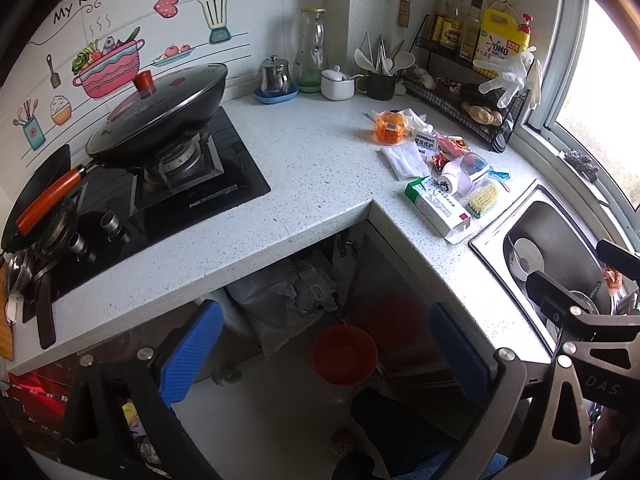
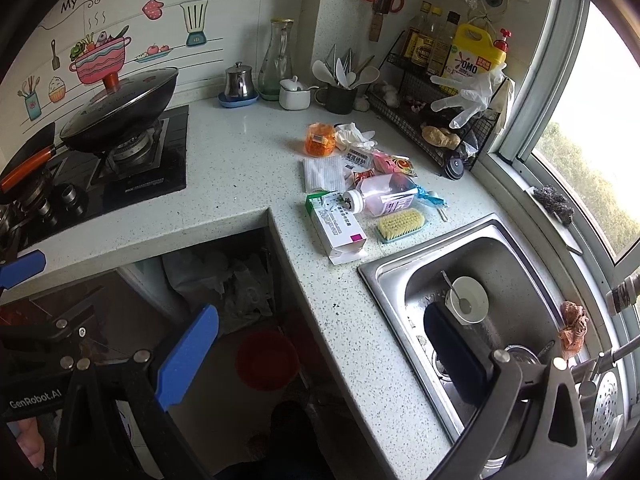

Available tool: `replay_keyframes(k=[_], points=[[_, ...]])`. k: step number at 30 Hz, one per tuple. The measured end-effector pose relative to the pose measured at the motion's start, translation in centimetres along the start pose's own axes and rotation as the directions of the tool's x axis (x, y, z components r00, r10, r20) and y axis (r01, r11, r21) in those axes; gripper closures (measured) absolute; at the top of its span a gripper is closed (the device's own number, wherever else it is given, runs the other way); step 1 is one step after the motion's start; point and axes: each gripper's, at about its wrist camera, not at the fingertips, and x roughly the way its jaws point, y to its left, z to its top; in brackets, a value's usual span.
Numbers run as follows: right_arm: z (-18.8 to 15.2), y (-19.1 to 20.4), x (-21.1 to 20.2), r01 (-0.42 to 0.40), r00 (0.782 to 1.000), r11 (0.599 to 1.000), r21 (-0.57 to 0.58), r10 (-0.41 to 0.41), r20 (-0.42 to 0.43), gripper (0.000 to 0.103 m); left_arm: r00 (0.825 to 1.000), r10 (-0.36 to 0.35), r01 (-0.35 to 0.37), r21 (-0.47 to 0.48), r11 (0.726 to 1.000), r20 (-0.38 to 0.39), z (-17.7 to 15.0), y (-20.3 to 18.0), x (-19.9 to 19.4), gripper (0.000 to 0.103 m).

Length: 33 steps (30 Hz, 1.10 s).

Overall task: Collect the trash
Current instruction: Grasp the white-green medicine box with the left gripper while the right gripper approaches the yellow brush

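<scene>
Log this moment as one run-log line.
phase: approach | left gripper: open, empty | right gripper: open, empty | trash pile: untouched on countertop | red bucket: on floor

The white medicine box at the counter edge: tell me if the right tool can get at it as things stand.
Probably yes. The right tool is open and empty, and the white medicine box lies at the near edge of the trash pile with bare counter beside it and nothing over it. Only the plastic bottle crowds its far side.

Daylight comes from the blown-out aluminium-framed window point(image 1: 580, 92) at the right edge. The speckled white stone desk point(image 2: 240, 184) is evenly lit; the space under it is dim. Fisheye bending and black corners frame both views.
</scene>
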Motion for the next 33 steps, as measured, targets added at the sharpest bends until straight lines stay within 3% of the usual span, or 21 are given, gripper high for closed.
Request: replay_keyframes(k=[8,14,22,33], points=[[2.9,-3.3,3.4,0.055,0.998,0.995,0.081,-0.052,-0.031,0.0,0.997,-0.069,0.072,0.089,0.993,-0.036,5.7,-3.6,5.2,0.001],[5.0,-6.6,7.2,0.101,0.992,0.988,0.118,-0.091,-0.087,0.0,0.984,-0.128,0.14,0.092,0.986,-0.123,9.3,-7.0,10.7,0.001],[7.3,-11.3,12.6,0.145,0.98,0.984,0.108,-0.127,-0.156,0.0,0.948,-0.19,0.206,0.035,0.978,-0.256,12.6,-11.6,18.4,0.001],[7.4,-16.7,20.6,0.133,0.946,0.984,0.116,-0.091,-0.312,0.001,0.894,-0.13,0.162,0.039,0.986,-0.428,13.0,-16.8,27.1,0.001]])
